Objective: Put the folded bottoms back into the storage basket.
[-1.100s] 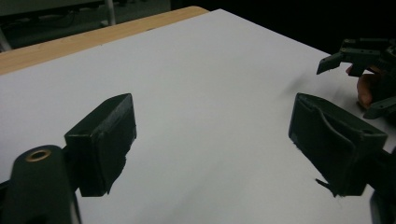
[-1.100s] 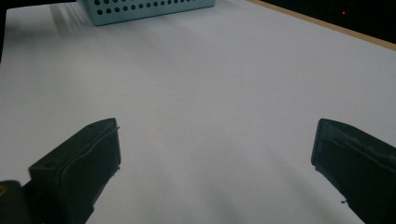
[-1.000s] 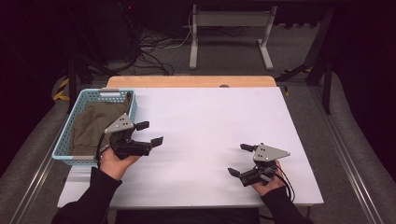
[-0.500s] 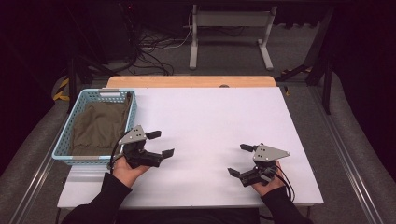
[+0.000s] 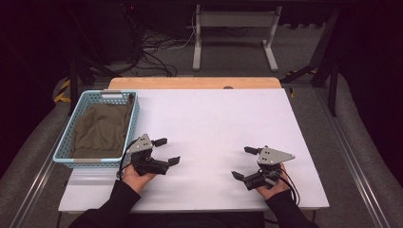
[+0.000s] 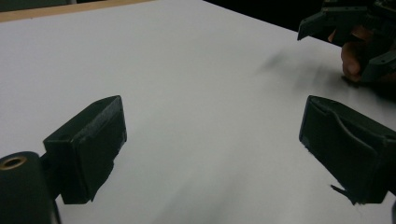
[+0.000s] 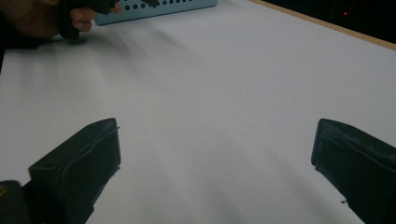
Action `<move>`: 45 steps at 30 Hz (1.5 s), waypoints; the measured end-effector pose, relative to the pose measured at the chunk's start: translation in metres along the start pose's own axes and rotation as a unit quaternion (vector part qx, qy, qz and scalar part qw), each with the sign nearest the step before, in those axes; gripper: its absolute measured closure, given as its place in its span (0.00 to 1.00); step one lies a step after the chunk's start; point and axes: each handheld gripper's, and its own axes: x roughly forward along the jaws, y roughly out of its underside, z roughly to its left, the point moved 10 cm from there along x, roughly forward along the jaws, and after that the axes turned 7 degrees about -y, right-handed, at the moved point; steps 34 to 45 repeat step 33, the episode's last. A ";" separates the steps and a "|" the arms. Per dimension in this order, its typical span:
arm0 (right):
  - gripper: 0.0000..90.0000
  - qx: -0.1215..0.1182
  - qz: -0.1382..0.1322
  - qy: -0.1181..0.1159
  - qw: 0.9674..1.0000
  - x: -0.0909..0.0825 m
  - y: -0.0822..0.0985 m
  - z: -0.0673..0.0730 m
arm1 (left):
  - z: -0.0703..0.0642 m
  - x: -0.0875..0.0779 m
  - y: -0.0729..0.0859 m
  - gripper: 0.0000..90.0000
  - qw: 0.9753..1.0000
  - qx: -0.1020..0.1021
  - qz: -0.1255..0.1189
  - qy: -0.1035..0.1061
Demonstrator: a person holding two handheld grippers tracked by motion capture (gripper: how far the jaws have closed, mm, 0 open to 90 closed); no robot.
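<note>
My left gripper rests low on the white table, just right of the basket's near corner, and points right. Its jaws have just been opening and stand wide, with nothing but bare table between them. My right gripper lies near the front right of the table and points left toward the other one. It is open too, with bare tabletop between its fingers. An olive cloth lies crumpled inside a light blue basket at the table's left edge.
A strip of wooden tabletop shows beyond the far edge of the white sheet. Past the table, cables and a metal stand's legs sit on the dark floor. The right hand and its gripper appear far off in the left gripper view.
The left hand has come away from the basket's edge, moving right and down to the table. The right hand has stayed where it was.
</note>
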 end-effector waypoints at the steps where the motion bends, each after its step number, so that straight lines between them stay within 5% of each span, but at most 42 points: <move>1: 0.02 0.000 0.000 0.000 1.000 0.000 0.000 0.000 | 0.000 0.000 0.000 0.09 1.000 0.002 -0.004 -0.003; 10: 0.02 -0.003 0.001 -0.001 1.000 0.000 0.000 0.001 | 0.001 0.004 0.006 0.08 0.999 0.032 0.008 -0.005; 45: 0.02 -0.005 0.004 -0.002 1.000 0.001 0.001 0.001 | -0.001 0.006 0.005 0.05 1.000 0.017 0.009 0.008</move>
